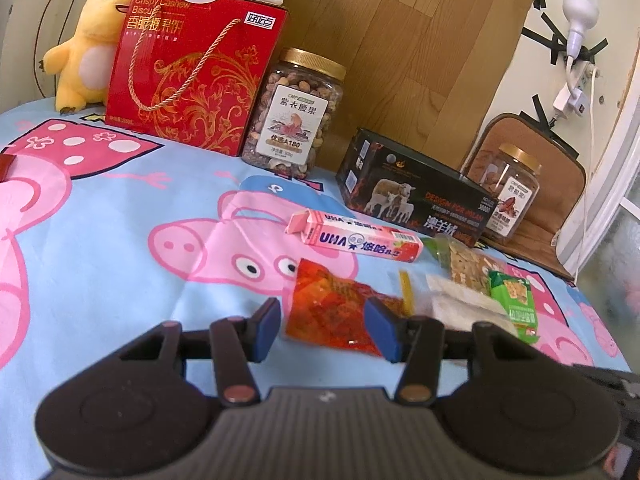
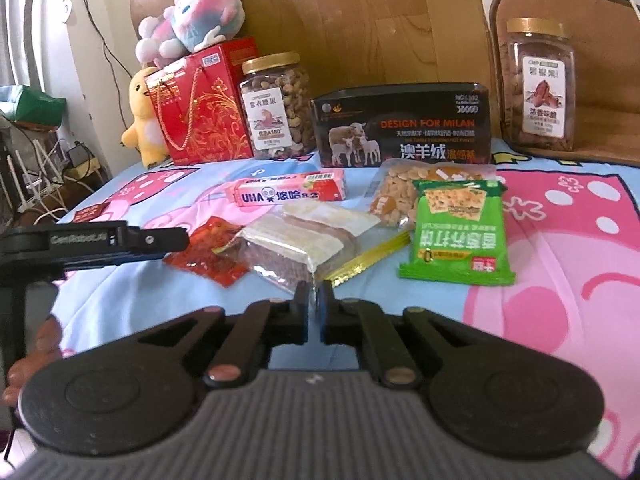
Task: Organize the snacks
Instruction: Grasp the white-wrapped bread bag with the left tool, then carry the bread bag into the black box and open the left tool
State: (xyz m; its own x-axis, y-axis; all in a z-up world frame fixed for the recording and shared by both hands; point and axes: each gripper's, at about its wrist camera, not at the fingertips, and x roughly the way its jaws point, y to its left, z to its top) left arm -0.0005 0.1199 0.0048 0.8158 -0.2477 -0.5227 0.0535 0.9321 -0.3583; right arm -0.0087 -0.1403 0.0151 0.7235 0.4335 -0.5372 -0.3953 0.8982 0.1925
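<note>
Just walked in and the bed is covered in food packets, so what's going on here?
A person is sorting snacks on a cartoon-pig bedsheet with two hand-held grippers. The left hand-held gripper sits open around the near end of a red packet, not squeezing it. The right hand-held gripper is pinched shut at the edge of a clear wafer packet; whether it actually holds the wrapper is unclear. A green cracker pack, pink candy box and nut jars wait behind.

The red cardboard gift box with a cord handle [image 1: 192, 76] reads "Crispy Cashew Biscuits". The black rectangular carton showing sheep [image 2: 402, 126] carries "DESIGN FOR MILAN", and the long pink candy box [image 2: 290, 192] says "UHA", probably followed by "8.2". The clear plastic nut jar with a gold lid [image 1: 296, 116] is labelled "A180".
</note>
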